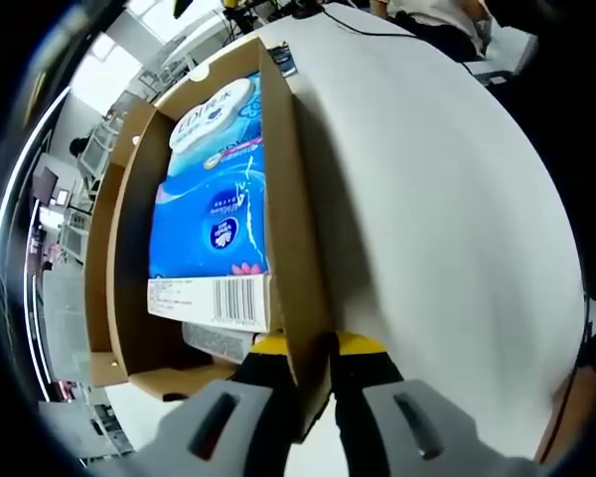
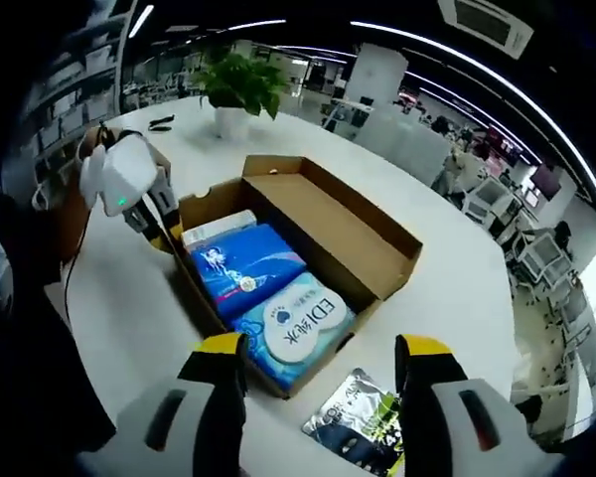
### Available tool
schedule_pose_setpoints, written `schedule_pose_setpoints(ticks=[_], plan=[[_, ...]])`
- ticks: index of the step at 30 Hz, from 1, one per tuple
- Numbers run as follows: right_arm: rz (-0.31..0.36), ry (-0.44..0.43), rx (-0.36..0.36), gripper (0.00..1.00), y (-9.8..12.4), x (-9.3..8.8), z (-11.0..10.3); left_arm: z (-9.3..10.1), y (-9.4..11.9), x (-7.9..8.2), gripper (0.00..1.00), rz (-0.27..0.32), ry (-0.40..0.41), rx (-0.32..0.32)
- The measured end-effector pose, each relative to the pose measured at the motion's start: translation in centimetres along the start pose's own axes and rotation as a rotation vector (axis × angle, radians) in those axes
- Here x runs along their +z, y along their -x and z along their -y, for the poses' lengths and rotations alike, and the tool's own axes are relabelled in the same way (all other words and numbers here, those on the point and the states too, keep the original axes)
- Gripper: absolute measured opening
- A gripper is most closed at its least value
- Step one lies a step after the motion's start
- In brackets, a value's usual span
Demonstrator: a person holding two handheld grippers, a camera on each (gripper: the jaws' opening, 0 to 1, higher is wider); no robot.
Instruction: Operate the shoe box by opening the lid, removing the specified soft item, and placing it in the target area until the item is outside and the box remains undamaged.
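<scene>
A large round white table (image 2: pixel 457 288) carries an open brown cardboard shoe box (image 2: pixel 377 248) whose lid (image 2: pixel 323 214) is folded back flat beside the tray; the left gripper view also shows the table (image 1: pixel 427 199) and the box wall (image 1: pixel 283 199) close up. Inside the box lies the soft item, a blue plastic-wrapped tissue pack (image 2: pixel 263 288), still in the tray and not on the table. In the left gripper view the tissue pack (image 1: pixel 214 199) shows a white oval label with partly readable letters that look like "EDI", a small round dark blue logo, a pink flower and a white panel with a black barcode; the fine print is too small to read. In the right gripper view the same oval label reads roughly "EDI" followed by characters I cannot make out. A potted green plant (image 2: pixel 240 89) stands on the far side of the table. A flat printed packet (image 2: pixel 363 427), dark with green and white markings, lies on the table just beside the near end of the box. The left gripper (image 1: pixel 308 348) has its yellow-tipped jaws pinched together on the box's side wall, also seen at the box corner (image 2: pixel 154 224). The right gripper (image 2: pixel 323 363) hovers above the box's near end, jaws spread wide apart with nothing between them.
</scene>
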State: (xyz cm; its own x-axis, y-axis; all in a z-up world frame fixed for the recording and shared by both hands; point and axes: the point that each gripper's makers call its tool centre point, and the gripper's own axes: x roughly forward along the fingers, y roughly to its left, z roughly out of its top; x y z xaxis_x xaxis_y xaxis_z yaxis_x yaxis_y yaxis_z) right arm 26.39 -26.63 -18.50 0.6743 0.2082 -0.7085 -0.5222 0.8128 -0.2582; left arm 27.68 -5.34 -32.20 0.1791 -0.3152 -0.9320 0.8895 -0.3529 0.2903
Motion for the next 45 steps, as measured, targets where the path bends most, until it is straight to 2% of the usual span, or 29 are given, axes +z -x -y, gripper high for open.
schedule_pose_setpoints(ticks=[3, 8, 13, 15, 16, 17, 19, 21, 24, 29, 32, 33, 35, 39, 41, 43, 45], plan=[[-0.008, -0.016, 0.061, 0.63, -0.3, 1.1, -1.2, 0.0, 0.0, 0.0, 0.1, 0.002, 0.0, -0.001], [-0.034, -0.003, 0.096, 0.63, -1.2, 2.9, -1.9, 0.0, 0.0, 0.0, 0.1, 0.002, -0.002, -0.001], [-0.132, -0.037, 0.157, 0.64, -2.9, 2.3, -2.8, 0.0, 0.0, 0.0, 0.1, 0.003, -0.001, -0.001], [-0.156, -0.076, 0.131, 0.64, -3.5, 2.1, -2.8, 0.0, 0.0, 0.0, 0.1, 0.002, -0.002, 0.0], [-0.157, -0.081, 0.125, 0.63, -3.6, 2.2, -2.8, 0.0, 0.0, 0.0, 0.1, 0.002, -0.001, 0.0], [-0.155, -0.05, 0.121, 0.61, -3.8, 2.4, -2.8, 0.1, 0.0, 0.0, 0.1, 0.001, -0.001, 0.001], [-0.151, -0.008, 0.081, 0.64, -4.1, 2.7, -2.1, 0.3, 0.0, 0.0, 0.1, 0.002, -0.001, 0.001], [-0.164, -0.024, 0.088, 0.67, -4.6, 2.6, -1.8, 0.4, 0.0, 0.0, 0.1, 0.003, -0.001, 0.001], [-0.194, -0.076, 0.123, 0.67, -5.2, 2.2, -1.9, 0.5, 0.0, -0.1, 0.1, 0.005, -0.003, 0.001], [-0.226, -0.103, 0.14, 0.65, -5.9, 2.1, -2.0, 0.7, 0.0, -0.1, 0.1, 0.009, -0.004, 0.0], [-0.255, -0.143, 0.145, 0.65, -6.9, 1.2, -2.4, 0.8, 0.0, 0.0, 0.1, 0.01, -0.006, 0.0], [-0.289, -0.177, 0.163, 0.65, -7.2, 0.4, -3.0, 0.8, 0.0, 0.0, 0.1, 0.009, -0.006, 0.0], [-0.304, -0.224, 0.176, 0.64, -7.7, -0.4, -3.8, 0.8, 0.0, 0.0, 0.1, 0.007, -0.004, 0.001], [-0.359, -0.241, 0.142, 0.64, -9.1, -2.2, -3.6, 0.8, -0.1, 0.0, 0.1, 0.005, -0.002, 0.002], [-0.392, -0.283, 0.16, 0.65, -9.5, -3.2, -4.3, 0.9, -0.1, 0.0, 0.1, 0.004, -0.002, 0.002], [-0.386, -0.33, 0.177, 0.65, -10.0, -3.4, -4.7, 0.9, -0.1, 0.0, 0.1, 0.003, -0.001, 0.003], [-0.392, -0.328, 0.152, 0.65, -10.3, -3.6, -4.0, 0.9, -0.1, 0.0, 0.1, -0.001, 0.0, 0.004]])
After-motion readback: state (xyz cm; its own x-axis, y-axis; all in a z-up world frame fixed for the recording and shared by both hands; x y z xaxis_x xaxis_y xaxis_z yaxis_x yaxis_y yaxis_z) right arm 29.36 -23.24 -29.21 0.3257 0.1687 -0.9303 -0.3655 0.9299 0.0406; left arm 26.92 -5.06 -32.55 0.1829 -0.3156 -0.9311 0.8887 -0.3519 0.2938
